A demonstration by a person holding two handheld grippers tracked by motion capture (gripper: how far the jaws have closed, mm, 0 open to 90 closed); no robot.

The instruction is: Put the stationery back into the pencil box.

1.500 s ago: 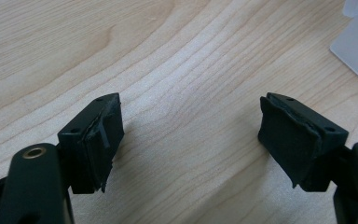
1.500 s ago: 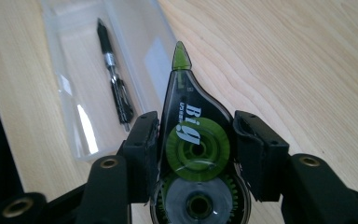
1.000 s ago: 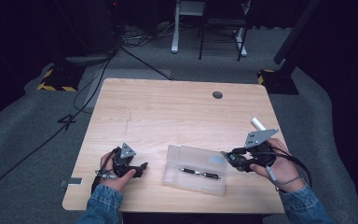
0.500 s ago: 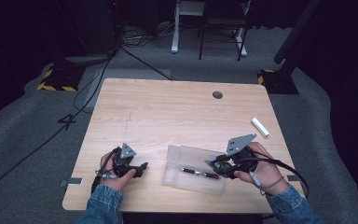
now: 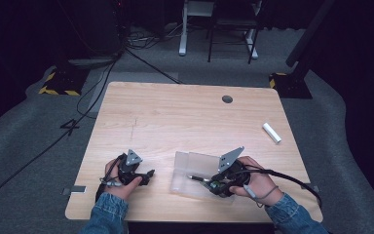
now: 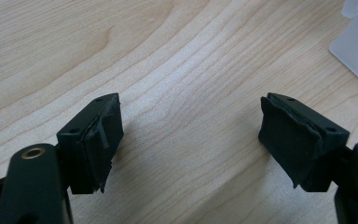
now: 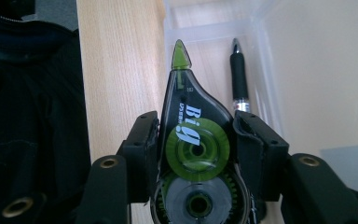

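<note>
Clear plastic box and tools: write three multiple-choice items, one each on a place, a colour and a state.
1. Where does the black pen lie?
A. inside the clear plastic box
B. beside the small white cylinder
C. in the left tool

2. What colour is the tip of the black correction-tape dispenser?
A. red
B. green
C. white

3. How is the right tool?
A. open and empty
B. shut on the pen
C. shut on the dispenser

Answers: 1 A, the right gripper view shows the pen between the box walls. 2 B, its pointed tip is green. 3 C, both pads press the dispenser's sides.
</note>
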